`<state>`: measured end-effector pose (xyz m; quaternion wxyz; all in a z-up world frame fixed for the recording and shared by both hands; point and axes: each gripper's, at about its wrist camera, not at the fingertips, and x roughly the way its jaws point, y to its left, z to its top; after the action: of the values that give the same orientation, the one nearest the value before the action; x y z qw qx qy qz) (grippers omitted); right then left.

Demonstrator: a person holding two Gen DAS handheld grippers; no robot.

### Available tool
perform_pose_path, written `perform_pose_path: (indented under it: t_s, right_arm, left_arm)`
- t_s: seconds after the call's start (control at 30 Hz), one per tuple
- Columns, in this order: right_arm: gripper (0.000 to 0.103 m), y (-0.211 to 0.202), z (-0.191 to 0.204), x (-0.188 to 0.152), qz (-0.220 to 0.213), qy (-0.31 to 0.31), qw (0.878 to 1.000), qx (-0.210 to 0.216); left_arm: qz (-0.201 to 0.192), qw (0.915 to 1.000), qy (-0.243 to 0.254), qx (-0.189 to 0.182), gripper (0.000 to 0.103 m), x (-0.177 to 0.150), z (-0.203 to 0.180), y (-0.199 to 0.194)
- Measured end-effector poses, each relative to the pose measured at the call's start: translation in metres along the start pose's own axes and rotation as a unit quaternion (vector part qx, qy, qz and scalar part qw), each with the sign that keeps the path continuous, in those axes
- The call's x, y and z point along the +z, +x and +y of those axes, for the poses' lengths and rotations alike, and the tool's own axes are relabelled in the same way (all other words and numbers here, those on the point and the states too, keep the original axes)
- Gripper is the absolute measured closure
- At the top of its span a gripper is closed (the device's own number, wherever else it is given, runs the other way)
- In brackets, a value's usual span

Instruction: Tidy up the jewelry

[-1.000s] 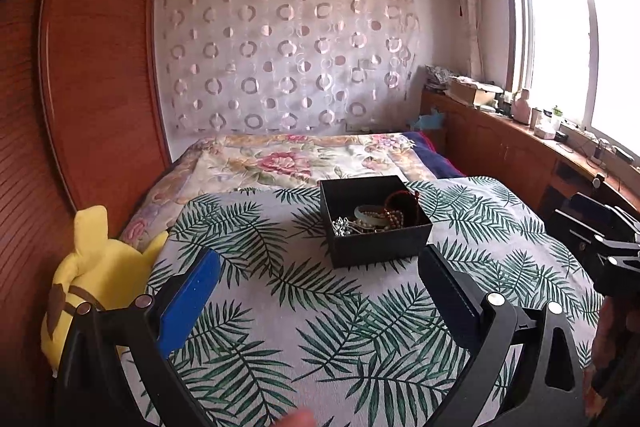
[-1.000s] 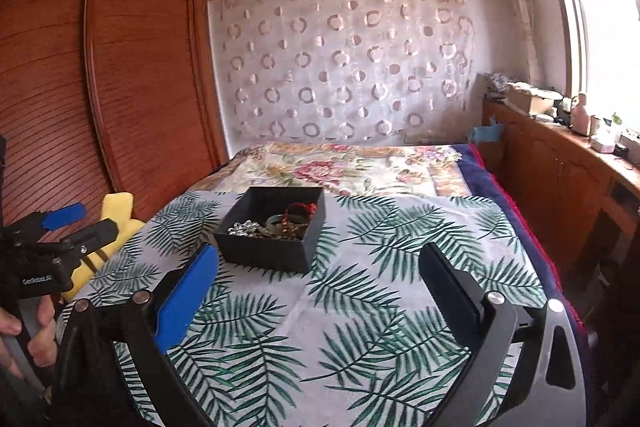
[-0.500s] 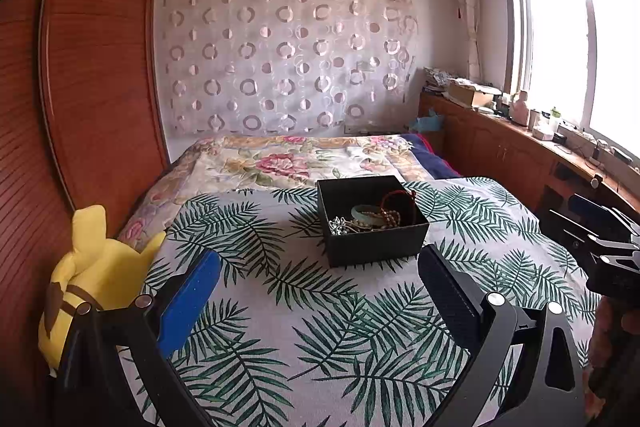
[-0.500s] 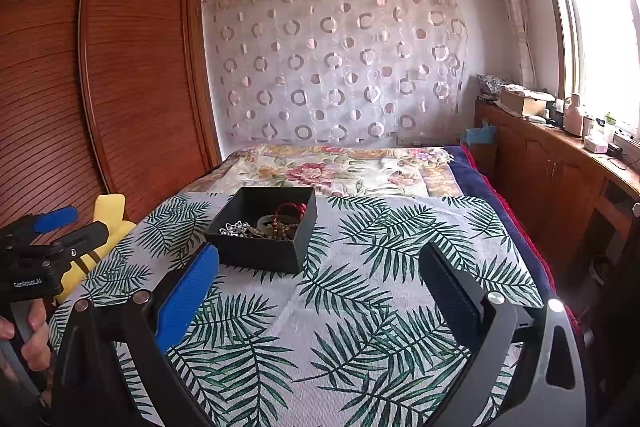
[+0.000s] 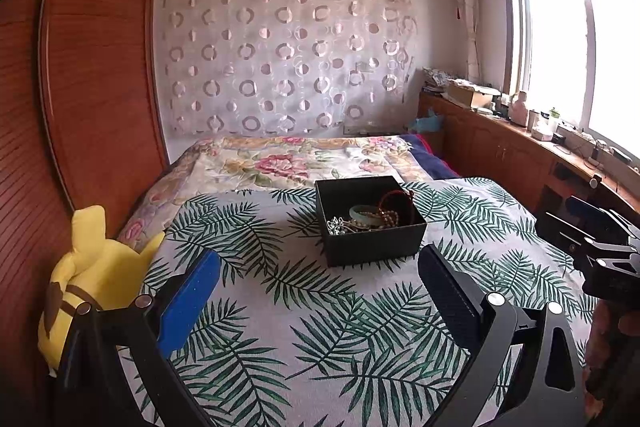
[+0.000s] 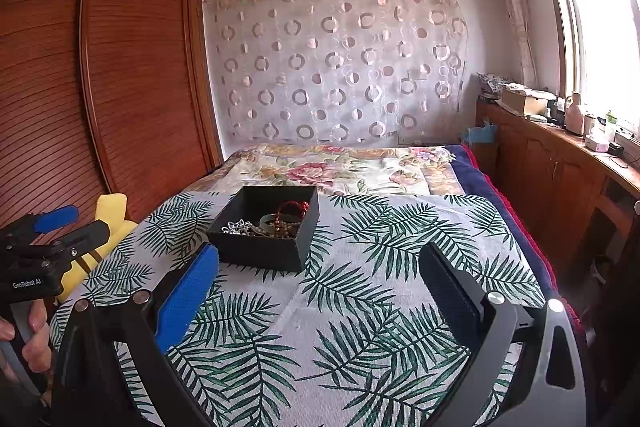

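Note:
A black open box (image 5: 370, 221) (image 6: 266, 229) sits on the palm-leaf bedspread in the middle of the bed. Inside lie a pale green bangle (image 5: 362, 213), a red bead bracelet (image 5: 396, 199) (image 6: 294, 207), brown beads and a silver chain (image 6: 236, 227). My left gripper (image 5: 320, 267) hovers open just short of the box's near wall, nothing between its fingers. Open and empty too, my right gripper (image 6: 318, 265) is near the box's right front corner. Each gripper appears at the edge of the other's view, held by a hand (image 6: 28, 331).
A yellow plush toy (image 5: 86, 281) lies at the bed's left edge against a wooden wardrobe (image 6: 100, 75). A floral blanket (image 5: 288, 161) covers the far half of the bed. A wooden counter (image 6: 568, 163) with small items runs under the window on the right.
Both views have shifted slightly: the box sits a little lower and nearer in the right wrist view. Both grippers stay open.

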<state>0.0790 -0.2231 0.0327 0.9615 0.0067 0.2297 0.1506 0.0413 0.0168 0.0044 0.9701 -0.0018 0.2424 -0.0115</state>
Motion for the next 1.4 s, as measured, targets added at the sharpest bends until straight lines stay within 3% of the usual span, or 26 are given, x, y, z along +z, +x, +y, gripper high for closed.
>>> perform_pose_path:
  t_s: [1.4]
  right_arm:
    - [0.002, 0.0053, 0.0020, -0.0055, 0.000, 0.003, 1.000, 0.001]
  left_arm:
    - [-0.007, 1.0000, 0.002, -0.002, 0.007, 0.0039, -0.0049, -0.0064]
